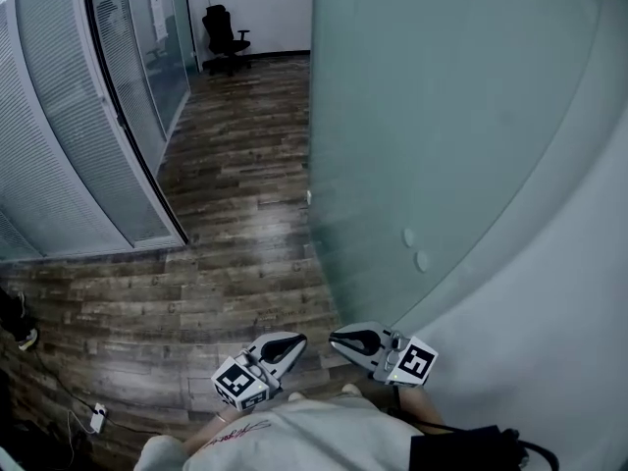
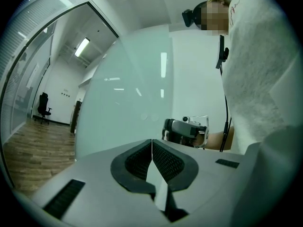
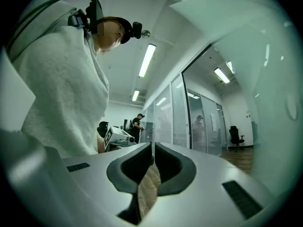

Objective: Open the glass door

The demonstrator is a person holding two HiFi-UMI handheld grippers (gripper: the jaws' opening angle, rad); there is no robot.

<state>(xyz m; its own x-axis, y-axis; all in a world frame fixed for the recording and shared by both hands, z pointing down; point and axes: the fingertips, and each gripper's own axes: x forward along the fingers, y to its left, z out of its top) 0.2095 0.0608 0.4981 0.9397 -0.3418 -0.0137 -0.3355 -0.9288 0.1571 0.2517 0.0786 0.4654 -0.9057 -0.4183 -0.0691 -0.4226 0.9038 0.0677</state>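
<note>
White fleecy top (image 1: pixel 294 430), grey left claw (image 1: pixel 296 341) and right claw (image 1: pixel 339 340) with black pads (image 2: pixel 137 162).

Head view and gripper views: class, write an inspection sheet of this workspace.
Surface: wood-pattern floor.
Job's things: frosted glass door with two round fittings; neither gripper touches it.
Clutter: dark object at the floor's left edge, unidentifiable.
Grippers: left gripper and right gripper both shut, empty, close to the person's body.
Cables: floor cable with white plug.
Surroundings: glass partitions with blinds; office chair.
</note>
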